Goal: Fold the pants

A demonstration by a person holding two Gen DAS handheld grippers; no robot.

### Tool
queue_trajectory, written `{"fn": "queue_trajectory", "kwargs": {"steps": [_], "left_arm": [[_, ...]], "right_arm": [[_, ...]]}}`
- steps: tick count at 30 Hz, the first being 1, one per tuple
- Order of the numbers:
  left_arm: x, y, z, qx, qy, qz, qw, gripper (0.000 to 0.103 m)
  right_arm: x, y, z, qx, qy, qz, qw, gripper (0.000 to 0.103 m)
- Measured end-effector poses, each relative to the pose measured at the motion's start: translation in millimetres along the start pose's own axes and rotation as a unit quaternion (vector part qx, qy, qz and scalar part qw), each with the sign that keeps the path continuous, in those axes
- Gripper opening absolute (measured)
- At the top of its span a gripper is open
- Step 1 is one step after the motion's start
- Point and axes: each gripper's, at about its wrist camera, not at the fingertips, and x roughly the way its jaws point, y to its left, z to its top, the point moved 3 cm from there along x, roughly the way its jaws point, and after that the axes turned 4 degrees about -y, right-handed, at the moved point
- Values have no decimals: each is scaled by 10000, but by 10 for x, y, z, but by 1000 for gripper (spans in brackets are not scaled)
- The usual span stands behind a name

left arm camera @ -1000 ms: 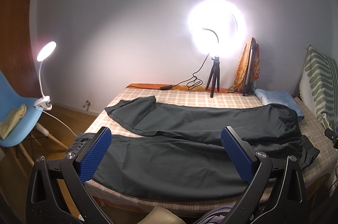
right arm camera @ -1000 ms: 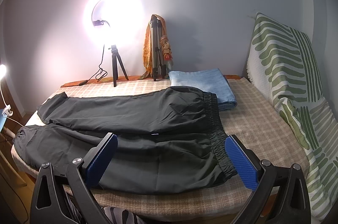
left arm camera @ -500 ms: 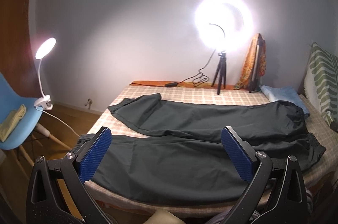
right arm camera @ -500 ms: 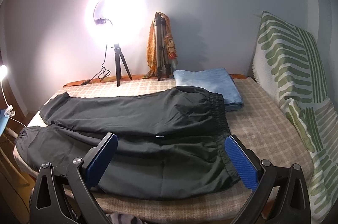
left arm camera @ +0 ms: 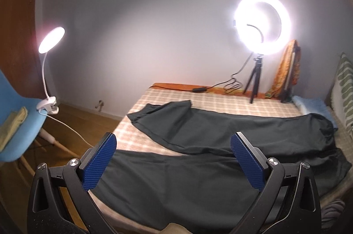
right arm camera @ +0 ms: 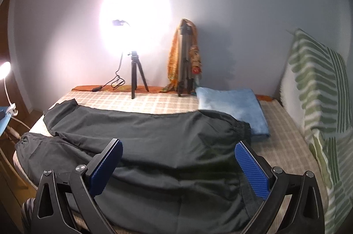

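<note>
Dark grey pants (left arm camera: pixel 220 134) lie spread flat on the checked bed (left arm camera: pixel 220 101), legs apart to the left, elastic waistband (right arm camera: pixel 245 130) to the right. My left gripper (left arm camera: pixel 173 159) is open and empty, above the near leg's left part. My right gripper (right arm camera: pixel 178 161) is open and empty, above the near waist area of the pants (right arm camera: pixel 154 136). Neither touches the cloth.
A lit ring light on a tripod (left arm camera: pixel 262 24) and a second tripod draped with an orange cloth (right arm camera: pixel 185 61) stand at the bed's far edge. A folded blue towel (right arm camera: pixel 233 108) lies by the waistband. A green striped cushion (right arm camera: pixel 317 83) is right; a blue chair with clip lamp (left arm camera: pixel 19 123) left.
Both grippers have moved forward and lower toward the bed; the pants now fill more of each view. The left view has swung left. The pants have not moved.
</note>
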Motion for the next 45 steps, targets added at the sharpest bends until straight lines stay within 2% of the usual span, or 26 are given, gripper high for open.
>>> {"fn": "queue_trajectory", "kwargs": {"steps": [9, 15, 19, 22, 25, 27, 32, 36, 41, 45], "left_arm": [[808, 378, 153, -83, 343, -28, 9994, 99], [1297, 511, 218, 115, 510, 252, 9983, 99], [1553, 581, 276, 135, 646, 261, 9975, 98], [1759, 644, 323, 135, 770, 202, 9967, 90], [1984, 724, 362, -75, 948, 107, 9954, 89], [2161, 804, 380, -274, 1112, 67, 9934, 87], [2610, 836, 360, -290, 1499, -54, 9883, 79], [3022, 871, 298, -565, 1926, -298, 9792, 76], [3465, 940, 246, -867, 2229, -210, 9708, 75], [3750, 937, 152, -987, 2438, -159, 9647, 69]], "right_arm": [[617, 399, 349, -365, 181, 491, 9980, 103], [1161, 717, 391, -528, 485, 778, 9944, 101], [1452, 904, 454, -641, 610, 932, 9917, 101], [1623, 1051, 523, -763, 644, 1038, 9896, 101], [1796, 1222, 594, -982, 621, 1102, 9871, 101], [1924, 1332, 615, -1081, 644, 1160, 9852, 101], [2338, 1650, 585, -1394, 920, 1387, 9761, 101], [2662, 1819, 525, -1440, 1285, 1696, 9664, 101], [3117, 1960, 418, -1382, 1788, 1962, 9542, 98], [3413, 2070, 377, -1276, 1974, 2095, 9491, 98]]}}
